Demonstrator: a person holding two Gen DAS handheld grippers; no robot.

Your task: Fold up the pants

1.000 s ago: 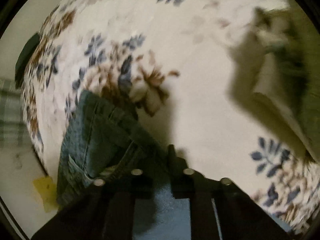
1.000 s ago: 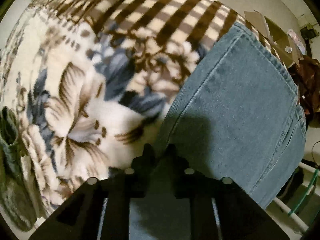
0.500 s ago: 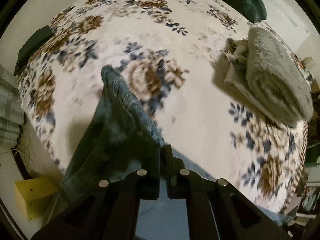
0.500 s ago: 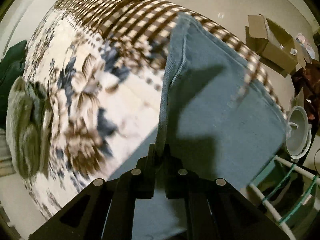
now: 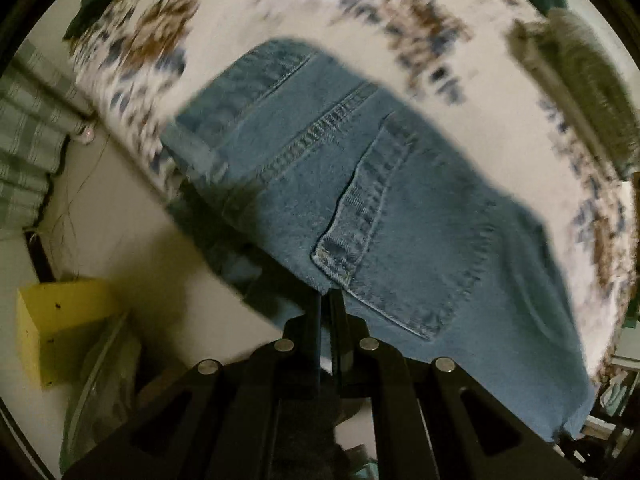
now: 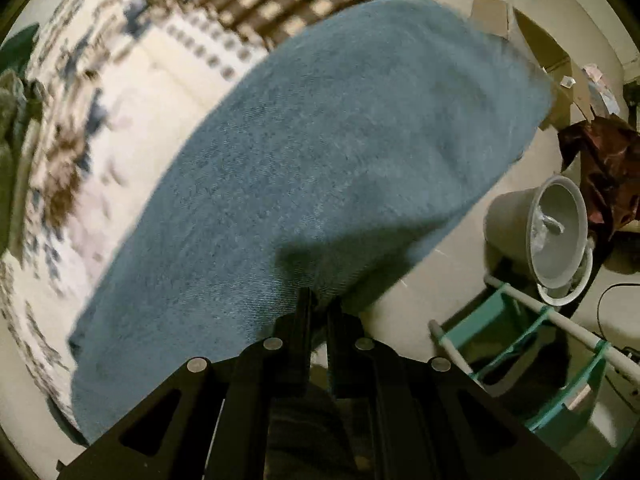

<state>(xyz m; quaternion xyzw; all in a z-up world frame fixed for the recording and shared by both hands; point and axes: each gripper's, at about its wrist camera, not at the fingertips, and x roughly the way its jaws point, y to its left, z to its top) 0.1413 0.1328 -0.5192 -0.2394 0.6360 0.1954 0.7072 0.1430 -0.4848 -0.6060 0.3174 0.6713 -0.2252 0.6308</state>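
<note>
The left gripper (image 5: 325,300) and right gripper (image 6: 320,304) are each pinching an edge of the blue denim pants (image 5: 360,184), jaws clamped tight on the cloth.

The pants are hanging out over the floral blanket (image 5: 400,12), back pocket (image 5: 384,240) facing the left camera; a yellow block (image 5: 60,320) is sitting on the floor below, and a folded green towel (image 5: 580,88) is lying farther off. Beyond the right gripper's denim, a grey bucket (image 6: 552,228) and cardboard box (image 6: 532,44) are standing on the floor.

No legible txt, labels, brands or nos. anywhere in either view.
</note>
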